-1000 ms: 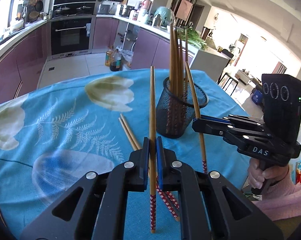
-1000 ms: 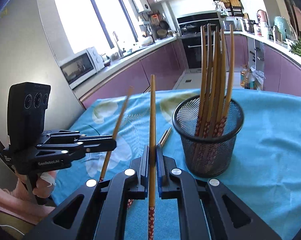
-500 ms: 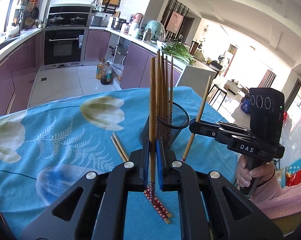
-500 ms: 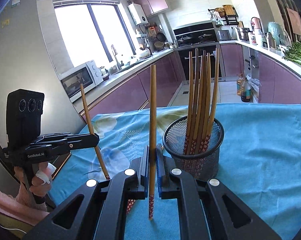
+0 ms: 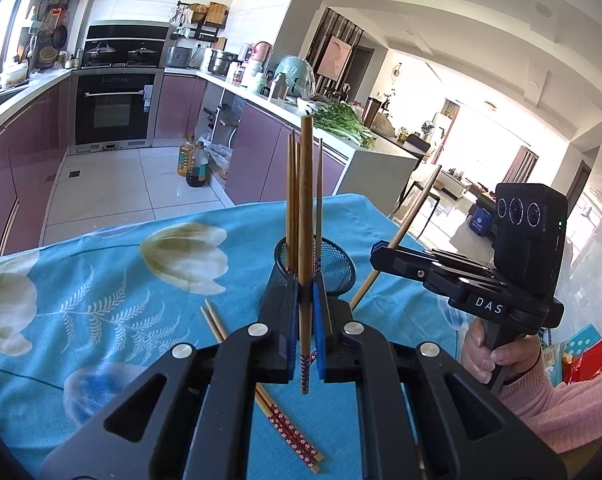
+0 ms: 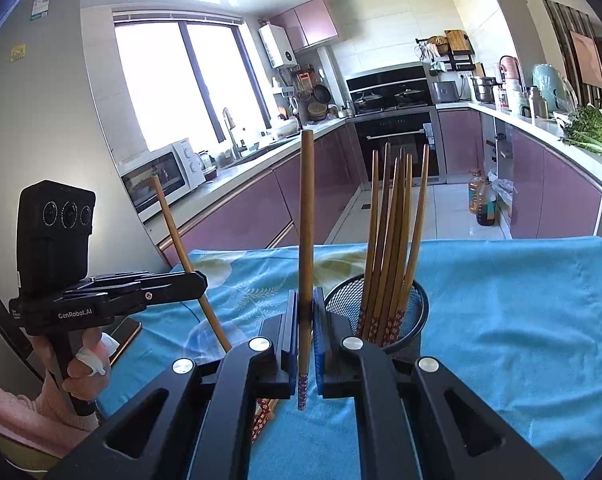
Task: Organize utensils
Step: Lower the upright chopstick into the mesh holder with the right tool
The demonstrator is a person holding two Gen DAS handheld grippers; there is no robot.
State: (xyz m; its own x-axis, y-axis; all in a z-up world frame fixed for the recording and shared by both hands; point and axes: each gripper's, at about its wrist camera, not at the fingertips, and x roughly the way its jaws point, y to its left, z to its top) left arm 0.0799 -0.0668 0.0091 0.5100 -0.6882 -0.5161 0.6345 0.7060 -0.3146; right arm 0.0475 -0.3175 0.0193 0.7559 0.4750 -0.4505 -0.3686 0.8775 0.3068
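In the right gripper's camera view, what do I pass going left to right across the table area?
Left gripper holding a chopstick → the right gripper's own chopstick → mesh holder full of chopsticks → bare blue tablecloth.

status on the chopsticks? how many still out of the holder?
Done: several chopsticks stand in the mesh holder. In hand: the left gripper and the right gripper are each shut on one chopstick, both lifted clear of the cloth. Left: these two, plus a pair lying on the tablecloth.
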